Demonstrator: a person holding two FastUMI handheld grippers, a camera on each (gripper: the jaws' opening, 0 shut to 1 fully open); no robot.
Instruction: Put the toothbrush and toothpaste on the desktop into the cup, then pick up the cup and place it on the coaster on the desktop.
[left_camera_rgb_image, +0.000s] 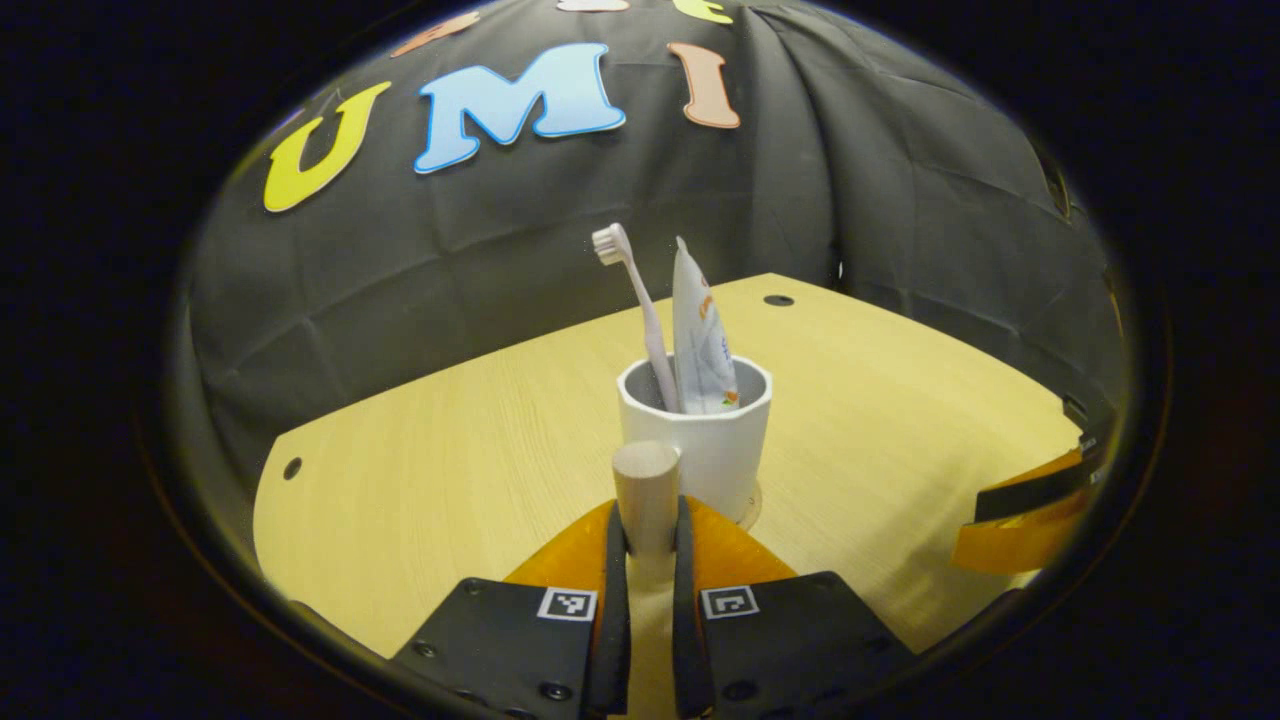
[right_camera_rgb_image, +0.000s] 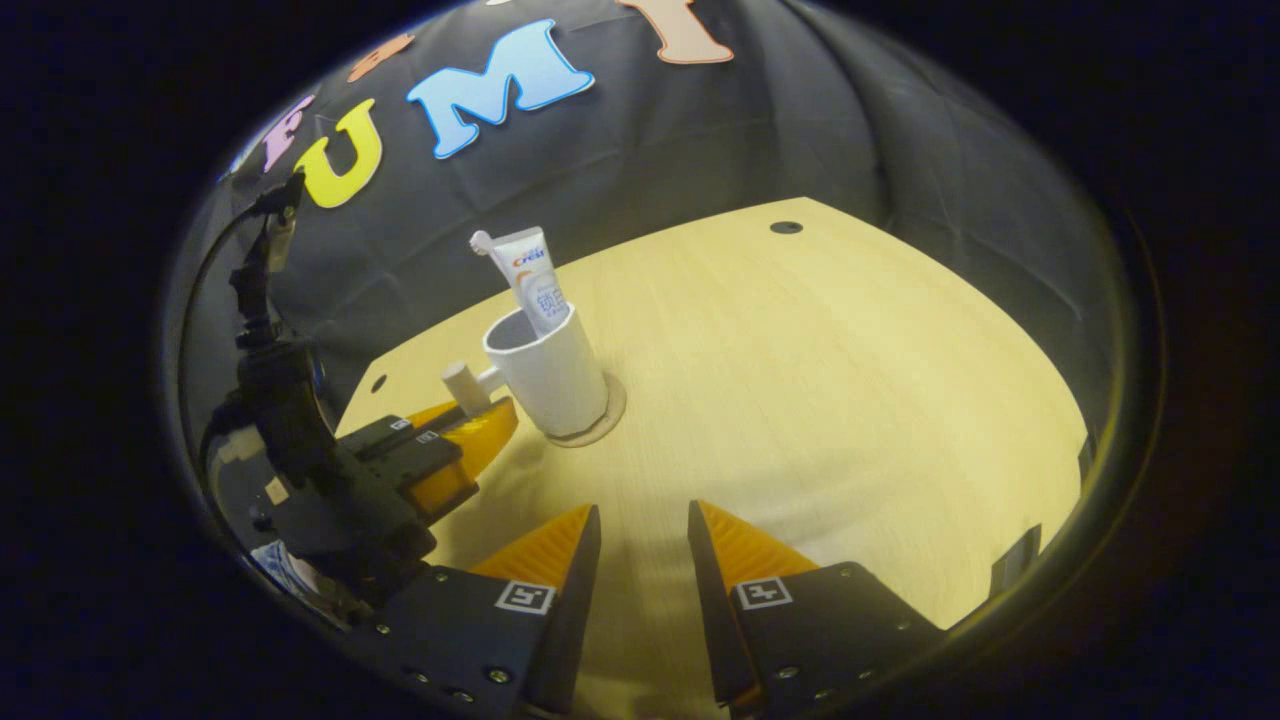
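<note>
The left tool (left_camera_rgb_image: 648, 530) pinches the cup's wooden handle (left_camera_rgb_image: 646, 490); ahead, the cup (left_camera_rgb_image: 700, 440) stands upright on the coaster (right_camera_rgb_image: 590, 420), toothbrush (left_camera_rgb_image: 640, 310) and toothpaste (left_camera_rgb_image: 700, 340) pointing up; the right tool (right_camera_rgb_image: 643, 525) is spread above the bench (right_camera_rgb_image: 850, 400)

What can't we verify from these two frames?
- Coaster: mostly covered by the cup in the right gripper view; a sliver shows at the cup's base in the left gripper view.
- Lower ends of the toothbrush and toothpaste: hidden inside the cup.
- Toothbrush in the right gripper view: mostly behind the toothpaste.
- Handle where the left gripper clamps it: its join to the cup is hidden behind the handle itself.
</note>
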